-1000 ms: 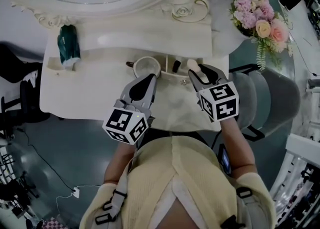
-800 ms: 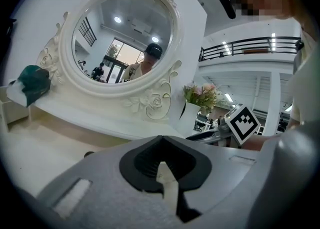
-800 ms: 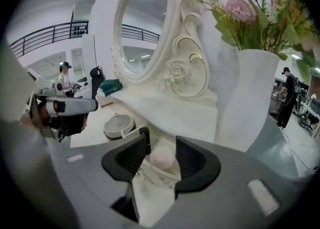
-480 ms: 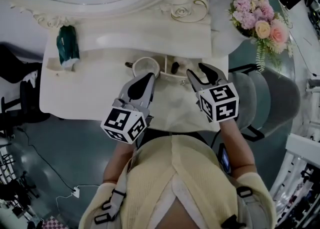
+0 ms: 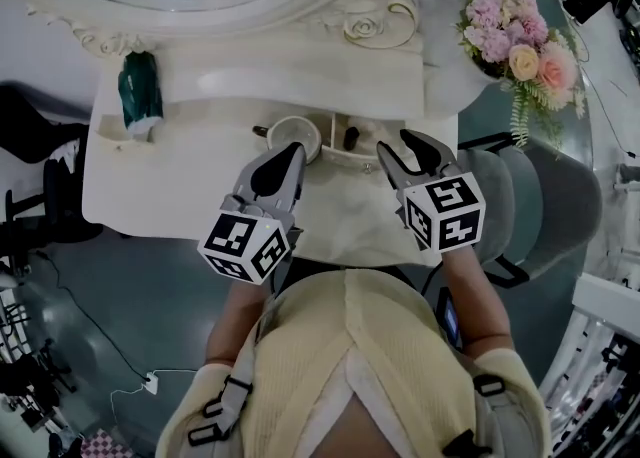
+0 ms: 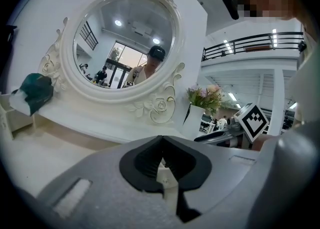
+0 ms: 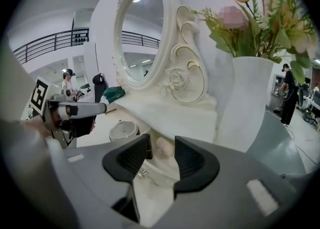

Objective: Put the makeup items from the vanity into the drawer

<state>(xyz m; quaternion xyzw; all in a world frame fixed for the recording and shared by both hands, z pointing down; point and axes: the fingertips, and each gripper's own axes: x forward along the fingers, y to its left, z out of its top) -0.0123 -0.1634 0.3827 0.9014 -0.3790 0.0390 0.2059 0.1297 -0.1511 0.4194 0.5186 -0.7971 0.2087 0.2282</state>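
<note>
The vanity drawer [image 5: 338, 149] stands pulled out under the tabletop, with a dark small item [image 5: 352, 133] inside. A pale rounded makeup item [image 7: 164, 151] lies in the drawer [image 7: 156, 174], seen through the gap of my right gripper [image 7: 162, 141]. That gripper [image 5: 393, 141] hovers above the drawer's right end; its jaws are closing slightly, but the pads touch nothing. My left gripper [image 5: 289, 153] is shut and empty [image 6: 160, 141], just short of a round cream jar [image 5: 293, 134] on the vanity top, left of the drawer.
A green-wrapped object [image 5: 140, 92] lies at the vanity's left end. The oval mirror [image 6: 125, 43] rises behind. A white vase of pink flowers [image 5: 515, 38] stands at the right corner, and a grey chair [image 5: 545, 196] is to the right.
The right gripper held the pale item over the drawer a second ago; it has let it go into the drawer and drawn back a little. The left gripper edged back too.
</note>
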